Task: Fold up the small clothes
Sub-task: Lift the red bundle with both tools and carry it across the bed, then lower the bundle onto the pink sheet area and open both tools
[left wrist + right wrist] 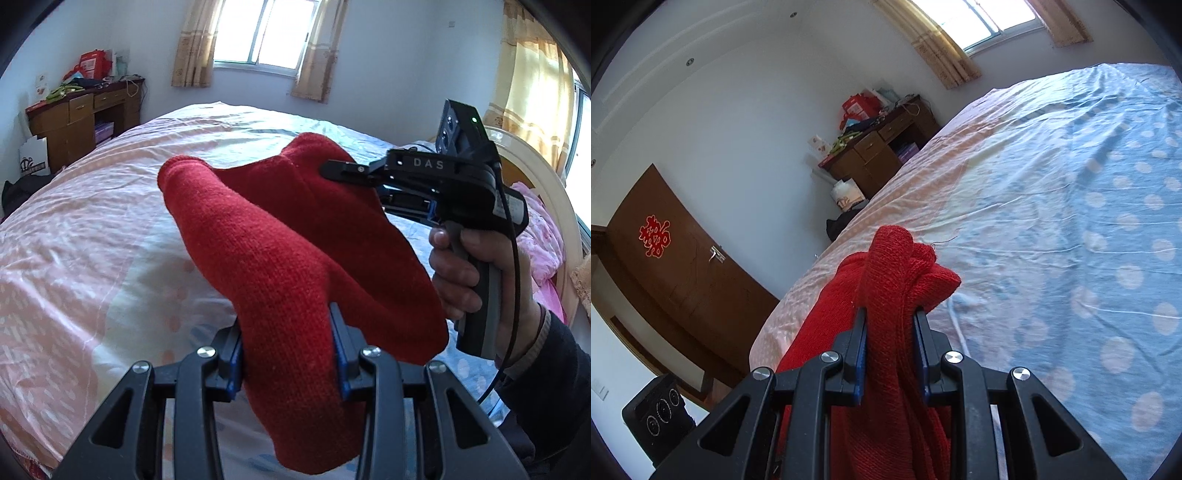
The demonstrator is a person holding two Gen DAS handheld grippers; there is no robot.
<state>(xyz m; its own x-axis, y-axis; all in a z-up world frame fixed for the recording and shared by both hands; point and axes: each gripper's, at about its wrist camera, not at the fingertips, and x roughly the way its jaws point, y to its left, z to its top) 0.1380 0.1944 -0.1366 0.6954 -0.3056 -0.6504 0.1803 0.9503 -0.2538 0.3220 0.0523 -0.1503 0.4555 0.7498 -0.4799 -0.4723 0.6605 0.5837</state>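
I hold the red knit garment (295, 258) above the bed (92, 221): my left gripper (288, 354) pinches its near end, my right gripper (890, 354) its far end, long axis stretched between them.

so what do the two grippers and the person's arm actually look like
Both are black plastic tools with blue pads inside the fingers and silver screws at the linkages. The right gripper has white "DAS" lettering, a camera block on top with a green light, a grey-and-black pistol handle and a black cable hanging down. The left gripper shows the same build. The sleeve is dark, with a ribbed cuff.
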